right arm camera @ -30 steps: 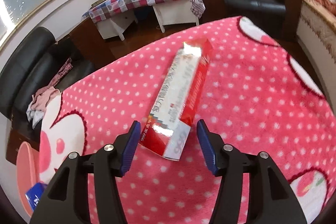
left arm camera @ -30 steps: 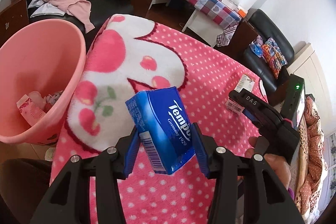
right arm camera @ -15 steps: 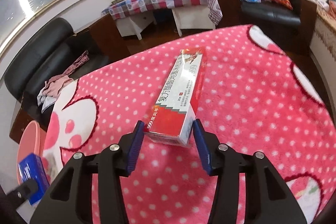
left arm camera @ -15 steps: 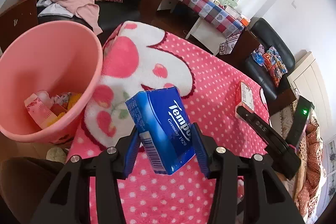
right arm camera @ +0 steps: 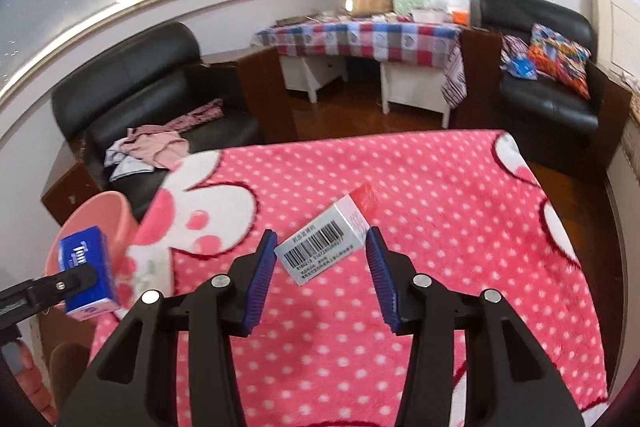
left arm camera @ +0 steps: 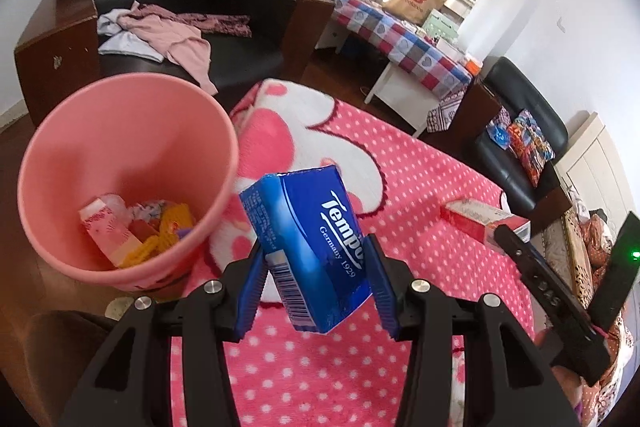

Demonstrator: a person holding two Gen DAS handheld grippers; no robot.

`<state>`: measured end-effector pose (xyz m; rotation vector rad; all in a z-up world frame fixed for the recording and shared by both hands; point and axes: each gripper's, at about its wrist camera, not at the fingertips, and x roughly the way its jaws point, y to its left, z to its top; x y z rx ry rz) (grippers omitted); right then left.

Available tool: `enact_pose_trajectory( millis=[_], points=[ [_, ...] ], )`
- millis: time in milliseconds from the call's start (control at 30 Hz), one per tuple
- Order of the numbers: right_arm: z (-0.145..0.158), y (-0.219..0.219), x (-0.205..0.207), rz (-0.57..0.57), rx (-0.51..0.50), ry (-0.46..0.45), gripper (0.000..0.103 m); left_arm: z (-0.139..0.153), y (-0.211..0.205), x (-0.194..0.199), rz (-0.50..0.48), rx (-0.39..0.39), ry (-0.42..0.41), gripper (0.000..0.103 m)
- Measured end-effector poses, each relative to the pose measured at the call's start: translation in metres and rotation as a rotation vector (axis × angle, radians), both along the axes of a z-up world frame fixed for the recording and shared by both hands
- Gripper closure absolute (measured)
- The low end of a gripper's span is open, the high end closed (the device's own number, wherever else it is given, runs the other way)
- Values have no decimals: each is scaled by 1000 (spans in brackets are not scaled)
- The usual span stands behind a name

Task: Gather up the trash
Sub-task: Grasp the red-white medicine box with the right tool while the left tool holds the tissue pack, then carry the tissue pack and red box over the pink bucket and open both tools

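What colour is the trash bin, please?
Pink; the trash bin shows best in the left wrist view.

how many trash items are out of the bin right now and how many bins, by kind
blue Tempo tissue pack, clamped in the left gripper: 1
red and white cardboard box, between the right gripper fingers: 1
pink plastic bin: 1
total: 3
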<state>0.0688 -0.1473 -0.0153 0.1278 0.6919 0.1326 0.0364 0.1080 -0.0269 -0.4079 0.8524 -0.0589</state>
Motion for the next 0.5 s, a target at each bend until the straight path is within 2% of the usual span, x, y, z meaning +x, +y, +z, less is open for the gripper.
enact_pose_trajectory(
  millis=[33, 67, 200, 500],
  points=[
    [4, 4, -2, 17, -2, -7, 71, 2, 3, -2, 8, 1, -8, 56],
    [7, 9, -3, 29, -3, -8, 72, 3, 6, -3, 14, 1, -12, 56],
    [10, 24, 0, 68, -35, -9, 73, 8, 24, -8, 54, -6, -26, 56],
    [21, 33, -2, 91, -15, -39, 76, 10, 54, -19, 109, -14, -37, 56]
  ],
)
